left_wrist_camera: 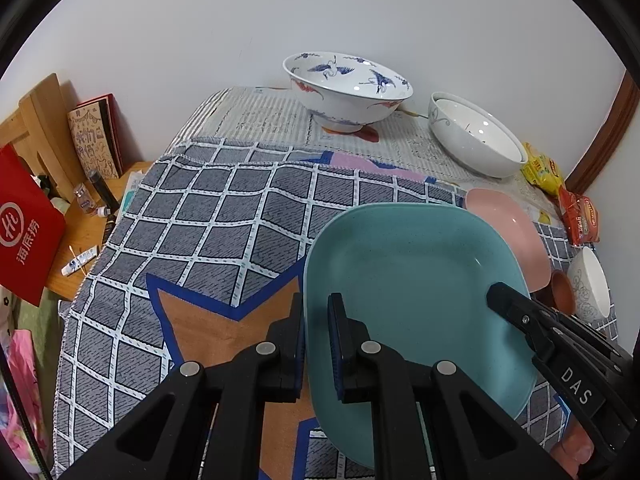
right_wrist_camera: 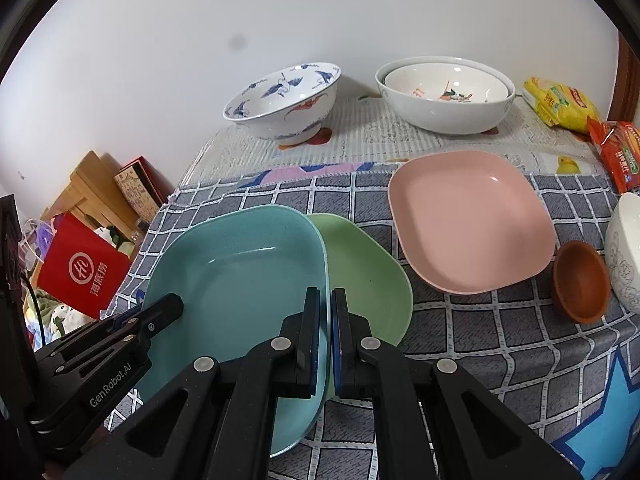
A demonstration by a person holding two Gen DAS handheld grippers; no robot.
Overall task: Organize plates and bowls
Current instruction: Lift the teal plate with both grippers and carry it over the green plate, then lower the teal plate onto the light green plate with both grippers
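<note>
Both claws pinch the teal plate: left claw (left_wrist_camera: 316,344) on its rim at 9 o'clock, right claw (right_wrist_camera: 326,340) on the opposite rim at 3 o'clock. Teal plate (left_wrist_camera: 404,276) sits tilted over the checked cloth (left_wrist_camera: 200,216) on the counter, long axis running toward the wall. Only the right view shows the green plate (right_wrist_camera: 360,276) beneath it; pink plate (right_wrist_camera: 468,216) lies at 2 o'clock.

Both wrist views overlook the teal plate (left_wrist_camera: 404,280) closely.
</note>
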